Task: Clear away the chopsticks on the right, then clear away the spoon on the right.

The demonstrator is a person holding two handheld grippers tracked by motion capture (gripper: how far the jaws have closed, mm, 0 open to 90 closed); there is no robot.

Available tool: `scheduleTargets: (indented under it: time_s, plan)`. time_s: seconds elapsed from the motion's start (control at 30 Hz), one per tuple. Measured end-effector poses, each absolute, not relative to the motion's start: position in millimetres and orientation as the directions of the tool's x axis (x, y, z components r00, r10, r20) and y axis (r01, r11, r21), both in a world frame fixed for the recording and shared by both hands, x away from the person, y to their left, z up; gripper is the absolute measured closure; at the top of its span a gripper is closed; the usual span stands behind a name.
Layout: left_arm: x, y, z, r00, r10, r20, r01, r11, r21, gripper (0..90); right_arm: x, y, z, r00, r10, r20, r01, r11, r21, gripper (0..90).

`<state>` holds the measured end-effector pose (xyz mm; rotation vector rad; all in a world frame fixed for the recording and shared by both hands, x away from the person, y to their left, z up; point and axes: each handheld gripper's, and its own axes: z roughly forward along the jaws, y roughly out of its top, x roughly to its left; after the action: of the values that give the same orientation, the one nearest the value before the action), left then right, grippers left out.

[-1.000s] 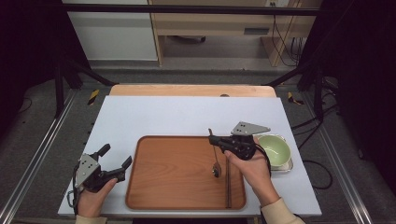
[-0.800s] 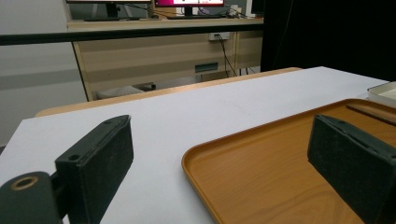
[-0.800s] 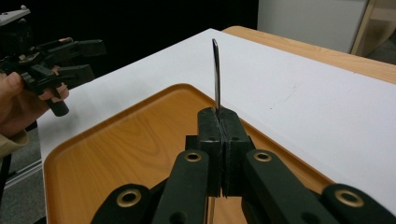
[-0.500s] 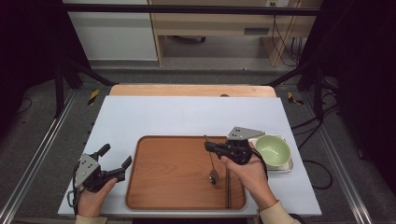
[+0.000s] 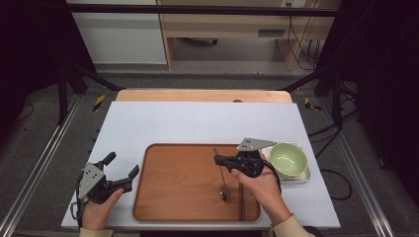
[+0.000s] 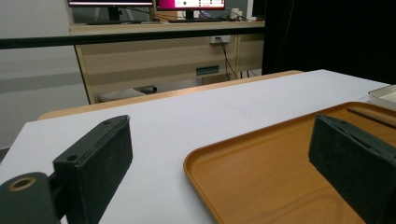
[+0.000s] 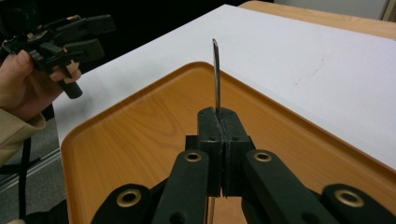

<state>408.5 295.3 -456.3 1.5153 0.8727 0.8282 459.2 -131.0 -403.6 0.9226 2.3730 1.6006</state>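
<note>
**Right gripper clamps a spoon over the wooden tray**

Right gripper (image 5: 222,161), held in a hand at the lower right of centre in the high view, has its jaws pressed together on the thin metal handle of a spoon (image 5: 223,178). From above, the spoon slants down the frame, its handle end just above the jaws and its bowl low over the right half of the wooden tray (image 5: 183,197); whether the bowl touches the wood I cannot tell. In the right gripper view the handle (image 7: 216,77) stands up from between the two closed black pads, with the tray's orange-brown floor behind it.

A pair of dark chopsticks (image 5: 241,200) lies on the tray just right of the spoon (pointing up and down the frame). A pale green bowl (image 5: 287,160) sits on a small white tray at right of the gripper.

Left gripper (image 5: 120,171) rests at the lower left, on the white tabletop (image 5: 197,123) just beside the tray's left rim, jaws spread wide with nothing between them.
</note>
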Motion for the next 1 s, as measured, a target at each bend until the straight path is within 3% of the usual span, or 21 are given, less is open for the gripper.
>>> scheduleTargets:
  time_s: [1.0]
  plan:
    - [409, 298, -457, 0.461, 0.887, 0.031, 0.073, -0.072, 0.995, 5.9, 488, -136, -431, -0.714, 0.641, 0.282, 0.548, 0.260, 0.795, 82.9]
